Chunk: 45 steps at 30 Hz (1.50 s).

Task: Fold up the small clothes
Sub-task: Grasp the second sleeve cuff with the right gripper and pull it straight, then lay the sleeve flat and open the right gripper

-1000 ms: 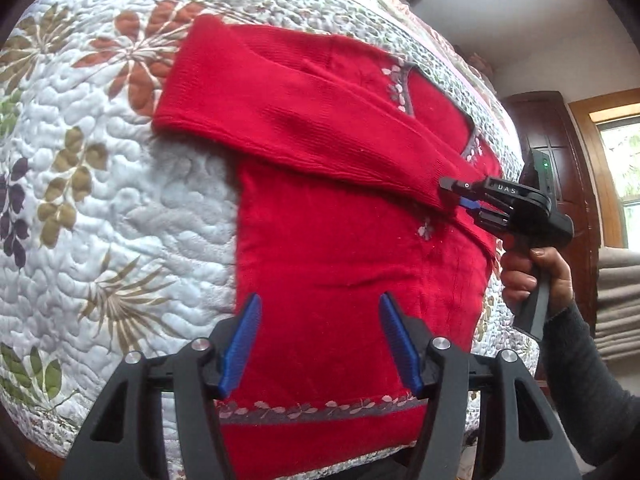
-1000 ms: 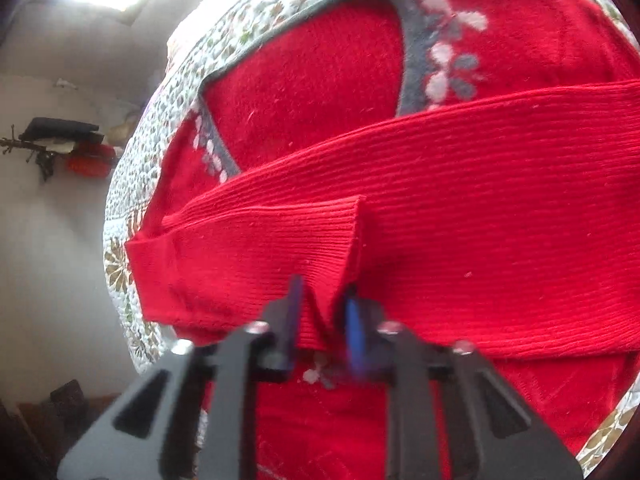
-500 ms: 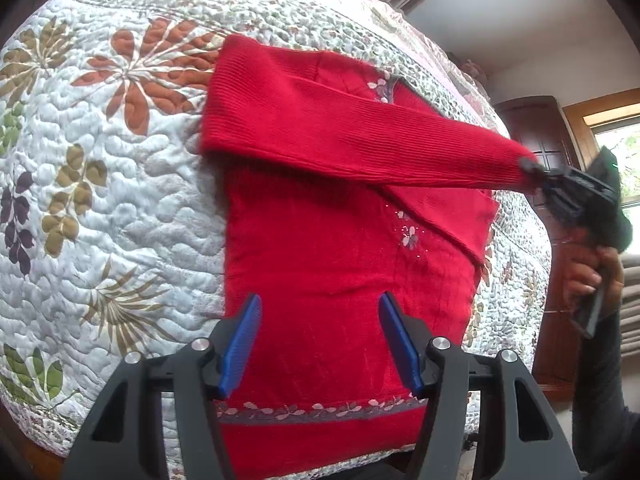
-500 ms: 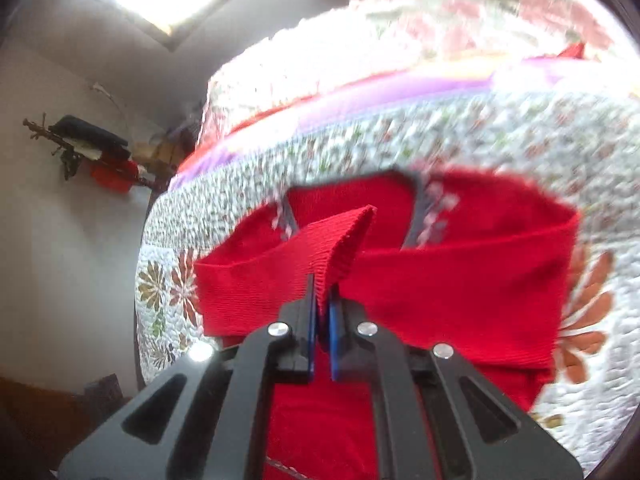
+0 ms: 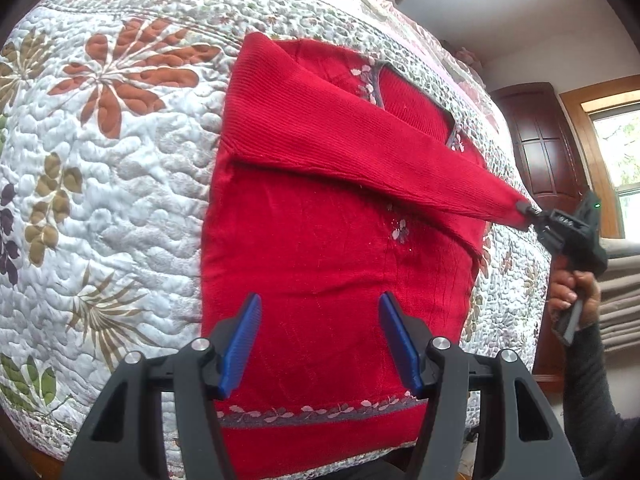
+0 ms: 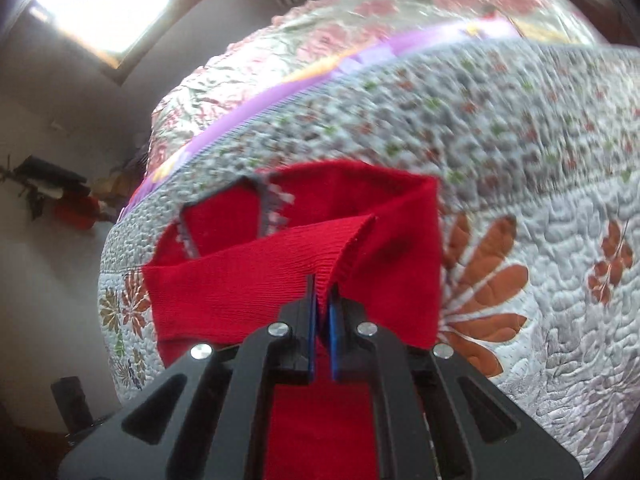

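One sleeve [image 5: 360,148] of the red sweater [image 5: 320,264] is in hand — the right tongs [image 6: 323,300] are clamped on its cuff [image 6: 340,248], holding it stretched across the chest and out past the sweater's right edge. The left tongs [image 5: 320,344] hover spread wide and empty above the lower body, just short of the patterned hem. The garment lies flat on the quilted bed [image 5: 100,160]. This looks like the sleeve-folding step; next, I judge, the cuff should be laid down within the body's outline and released before the body is folded.
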Motion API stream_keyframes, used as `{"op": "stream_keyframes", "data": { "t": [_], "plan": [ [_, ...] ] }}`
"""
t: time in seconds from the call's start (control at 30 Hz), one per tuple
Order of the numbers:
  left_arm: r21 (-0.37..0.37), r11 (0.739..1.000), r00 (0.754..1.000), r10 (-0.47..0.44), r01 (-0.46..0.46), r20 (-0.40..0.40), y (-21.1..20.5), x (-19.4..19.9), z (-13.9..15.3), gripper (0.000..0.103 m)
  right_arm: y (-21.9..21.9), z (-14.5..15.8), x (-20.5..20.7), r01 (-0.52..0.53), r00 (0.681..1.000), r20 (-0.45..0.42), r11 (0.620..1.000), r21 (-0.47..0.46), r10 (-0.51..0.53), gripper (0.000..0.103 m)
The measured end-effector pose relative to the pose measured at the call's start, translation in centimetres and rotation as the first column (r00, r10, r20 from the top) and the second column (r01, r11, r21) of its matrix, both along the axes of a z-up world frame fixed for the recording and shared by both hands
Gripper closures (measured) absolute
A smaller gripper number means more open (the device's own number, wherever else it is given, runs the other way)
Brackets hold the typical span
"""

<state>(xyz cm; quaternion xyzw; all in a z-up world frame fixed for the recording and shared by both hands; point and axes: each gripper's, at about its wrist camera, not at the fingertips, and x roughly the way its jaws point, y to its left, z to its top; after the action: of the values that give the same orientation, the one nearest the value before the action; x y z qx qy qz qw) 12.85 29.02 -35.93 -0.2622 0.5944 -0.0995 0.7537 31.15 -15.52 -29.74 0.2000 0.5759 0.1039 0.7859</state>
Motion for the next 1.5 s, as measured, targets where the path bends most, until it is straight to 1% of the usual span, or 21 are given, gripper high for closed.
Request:
{"op": "stream_keyframes", "data": {
  "t": [0.17, 0.53, 0.67, 0.73, 0.77, 0.8, 0.9, 1.0, 1.07, 1.1, 1.17, 1.27, 1.37, 1.4, 1.5],
  "plan": [
    [0.003, 1.0, 1.0, -0.006, 0.006, -0.015, -0.2, 0.4, -0.5, 0.042, -1.4, -2.2, -0.4, 0.017, 1.0, -0.024, 1.0, 0.011, -0.017, 0.099],
    [0.0, 1.0, 1.0, -0.014, 0.014, -0.028, -0.7, 1.4, -1.2, 0.042, -2.3, -5.8, 0.1, 0.034, 0.996, -0.086, 0.999, -0.03, -0.036, 0.1],
    [0.002, 1.0, 1.0, -0.021, 0.021, -0.017, -1.1, 1.7, -0.5, 0.042, -2.3, -7.2, 0.2, 0.027, 0.993, -0.113, 0.999, -0.045, -0.032, 0.099],
    [0.028, 0.999, 0.999, -0.036, 0.036, -0.011, -1.7, 2.3, 0.1, 0.042, -2.0, -7.5, 0.3, 0.017, 0.993, -0.116, 0.998, -0.066, -0.024, 0.095],
    [0.044, 0.998, 0.999, -0.047, 0.047, -0.007, -2.2, 2.6, 0.4, 0.042, -1.9, -7.5, 0.3, 0.015, 0.993, -0.116, 0.997, -0.08, -0.024, 0.088],
    [0.059, 0.997, 0.998, -0.059, 0.059, -0.001, -2.7, 2.9, 0.8, 0.042, -1.9, -7.5, 0.2, 0.015, 0.993, -0.113, 0.995, -0.094, -0.026, 0.083],
    [0.132, 0.988, 0.996, -0.088, 0.086, 0.007, -4.1, 3.8, 1.8, 0.042, -2.0, -6.4, -0.6, 0.023, 0.996, -0.081, 0.988, -0.153, -0.036, 0.082],
    [0.195, 0.976, 0.995, -0.099, 0.097, 0.0, -5.2, 4.5, 2.5, 0.042, -1.3, -3.3, -1.5, 0.011, 1.0, 0.01, 0.979, -0.203, -0.01, 0.082],
    [0.215, 0.971, 0.995, -0.104, 0.102, -0.005, -5.6, 4.7, 2.7, 0.04, -0.5, -2.4, -1.5, -0.015, 0.999, 0.041, 0.979, -0.203, 0.024, 0.082],
    [0.228, 0.968, 0.994, -0.106, 0.106, -0.01, -5.7, 4.8, 2.6, 0.039, 0.2, -2.3, -1.4, -0.033, 0.998, 0.042, 0.98, -0.196, 0.042, 0.082],
    [0.246, 0.962, 0.994, -0.111, 0.114, -0.024, -6.0, 4.8, 2.3, 0.038, 1.5, -3.2, -1.0, -0.066, 0.997, 0.022, 0.981, -0.181, 0.071, 0.082],
    [0.252, 0.959, 0.992, -0.123, 0.127, -0.031, -6.1, 4.7, 2.2, 0.036, 2.3, -5.2, -0.3, -0.082, 0.997, -0.011, 0.975, -0.208, 0.081, 0.082],
    [0.28, 0.95, 0.99, -0.136, 0.139, -0.029, -6.1, 4.6, 2.2, 0.035, 1.5, -6.8, 0.0, -0.047, 0.999, -0.034, 0.971, -0.235, 0.04, 0.083],
    [0.285, 0.948, 0.99, -0.138, 0.14, -0.03, -6.1, 4.6, 2.2, 0.034, 1.2, -7.2, 0.0, -0.034, 0.999, -0.038, 0.97, -0.239, 0.026, 0.086],
    [0.297, 0.944, 0.989, -0.143, 0.144, -0.027, -5.8, 4.3, 2.4, 0.034, -0.4, -7.5, -0.2, 0.007, 0.999, -0.041, 0.968, -0.251, -0.018, 0.086]
  ]
}}
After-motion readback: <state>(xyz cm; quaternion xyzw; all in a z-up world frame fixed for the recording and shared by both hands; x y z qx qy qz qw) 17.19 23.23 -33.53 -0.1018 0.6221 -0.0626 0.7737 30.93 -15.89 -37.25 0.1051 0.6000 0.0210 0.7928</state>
